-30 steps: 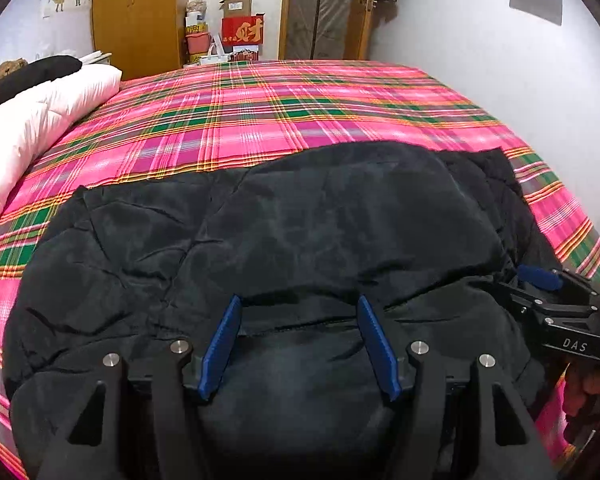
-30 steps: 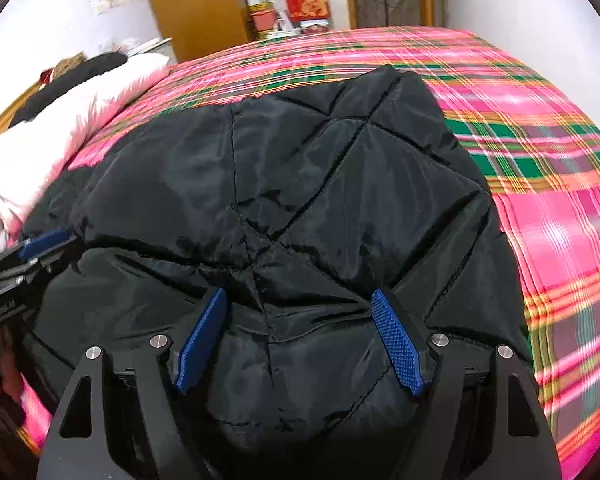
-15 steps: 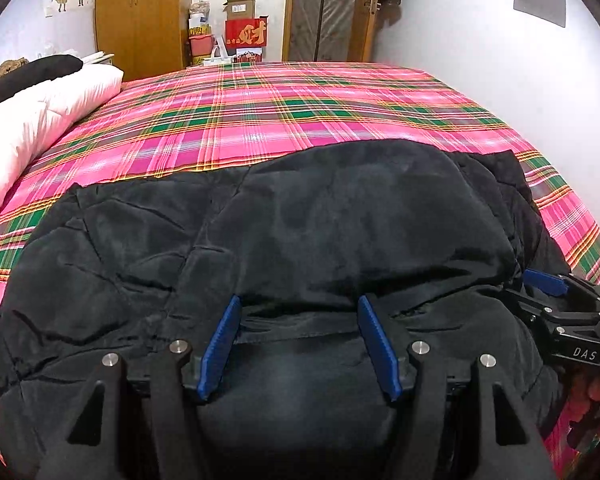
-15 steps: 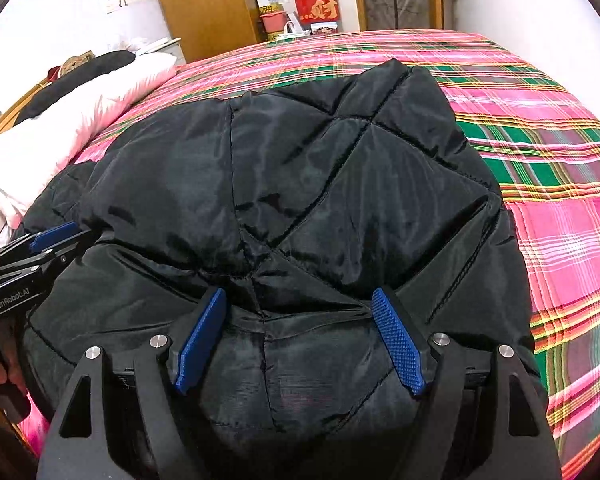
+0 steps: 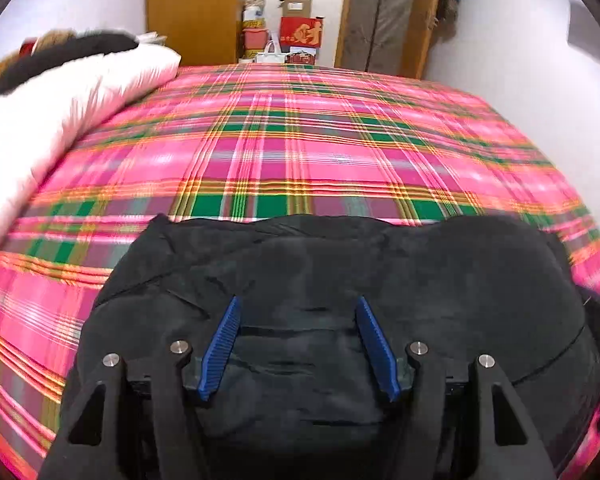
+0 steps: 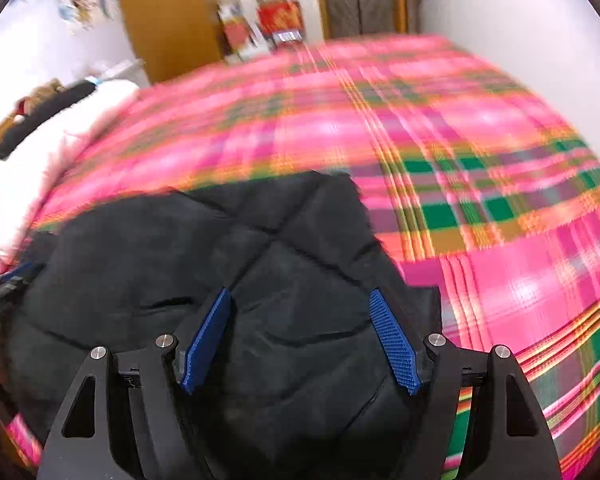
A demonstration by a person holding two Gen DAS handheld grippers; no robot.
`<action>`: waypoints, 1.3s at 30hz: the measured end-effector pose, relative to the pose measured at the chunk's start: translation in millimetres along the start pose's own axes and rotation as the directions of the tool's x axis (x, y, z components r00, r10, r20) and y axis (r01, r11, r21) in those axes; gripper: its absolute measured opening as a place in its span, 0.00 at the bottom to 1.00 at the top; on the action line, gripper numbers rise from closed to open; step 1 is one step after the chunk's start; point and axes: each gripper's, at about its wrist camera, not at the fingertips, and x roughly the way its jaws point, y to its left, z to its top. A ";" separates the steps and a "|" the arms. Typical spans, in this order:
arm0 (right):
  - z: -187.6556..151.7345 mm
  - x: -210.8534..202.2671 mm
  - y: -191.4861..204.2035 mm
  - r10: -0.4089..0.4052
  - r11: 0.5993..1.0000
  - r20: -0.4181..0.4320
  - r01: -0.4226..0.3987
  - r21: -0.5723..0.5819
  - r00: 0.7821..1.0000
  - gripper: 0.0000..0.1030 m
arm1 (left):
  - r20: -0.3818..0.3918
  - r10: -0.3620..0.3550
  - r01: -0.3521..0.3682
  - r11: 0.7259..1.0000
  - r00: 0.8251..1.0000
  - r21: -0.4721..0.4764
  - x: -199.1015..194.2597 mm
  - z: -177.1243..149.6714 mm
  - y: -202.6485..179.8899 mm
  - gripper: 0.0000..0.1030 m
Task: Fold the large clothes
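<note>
left wrist view: the left gripper (image 5: 298, 344) has its two blue-padded fingers (image 5: 222, 348) spread wide, with black quilted jacket (image 5: 340, 280) fabric bulging up between them and under the black frame. nothing is pinched here; the jaws stand released, with the cloth merely lying in the gap. the jacket is bunched into a rounded heap directly ahead of the tongs and to both sides of them, its far edge ending a little beyond the fingertips. past that edge the pink plaid bedsheet (image 5: 300, 140) stretches away. far ahead and to the left of the tongs lies a white duvet (image 5: 60, 112) with something dark on top of it. straight ahead beyond the bed stand a red box (image 5: 302, 34) and a wooden wardrobe (image 5: 192, 12), somewhat blurred.

right wrist view is smeared by motion. the right gripper (image 6: 300, 340) is likewise parted, its blue pads (image 6: 392, 344) wide apart, and the jacket (image 6: 228, 248) with its diamond stitching swells between them and ahead of them. the fabric spreads mostly ahead and to the left of these tongs; to the right of the right-hand finger the bedsheet (image 6: 500, 200) lies bare. at the far left edge, just beside the jacket, a bit of the left gripper (image 6: 4, 284) shows, too blurred to read. the white duvet (image 6: 40, 160) lies ahead and to the left.
</note>
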 end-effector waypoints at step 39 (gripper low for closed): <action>-2.9 20.9 -13.6 -0.011 0.999 0.040 0.009 0.040 0.999 0.71 | 0.037 0.073 -0.073 0.997 0.997 -0.015 21.7 -5.1 59.4 0.63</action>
